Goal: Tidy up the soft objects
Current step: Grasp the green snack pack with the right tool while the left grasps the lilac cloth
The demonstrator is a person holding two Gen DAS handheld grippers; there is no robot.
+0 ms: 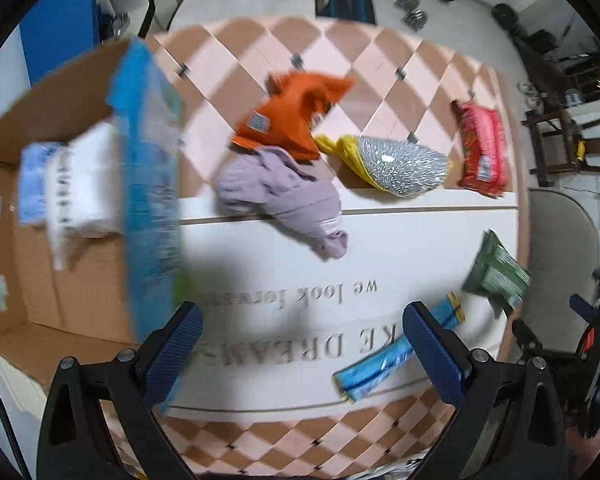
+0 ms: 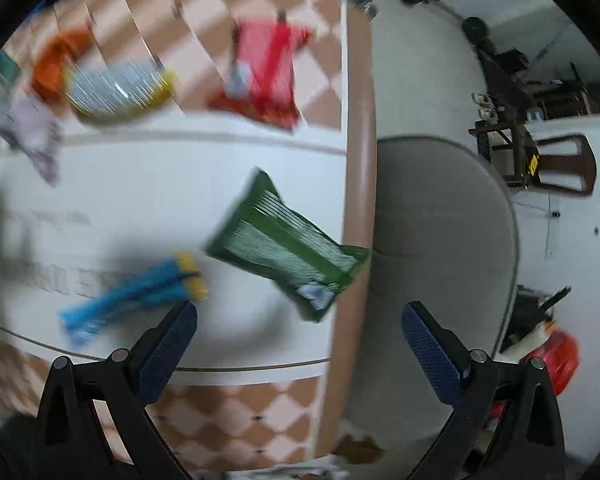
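- Table (image 1: 380, 240): checkered mat with white printed panel; pale floor, dark chair and weights beyond.
- Cardboard box (image 1: 40, 120) at table's left, white and blue packs inside, blue-edged flap upright.
- Lilac cloth (image 1: 284, 192) mid-table, touching orange cloth (image 1: 288, 120); silver-yellow bag (image 1: 396, 168), red pack (image 1: 482, 148) beside.
- Green pack (image 2: 284, 244), blue pack (image 2: 140, 292) near edge.
- Left gripper (image 1: 302, 344), right gripper (image 2: 298, 340): fingers spread wide, empty.

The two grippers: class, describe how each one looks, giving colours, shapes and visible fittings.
The left gripper and the right gripper look alike. Each has two black angular arms with triangular cut-outs and round silver bolt heads, ending in flat, dark blue fingers with a fine cross-hatched grip texture. No cables, markings or sleeves show.
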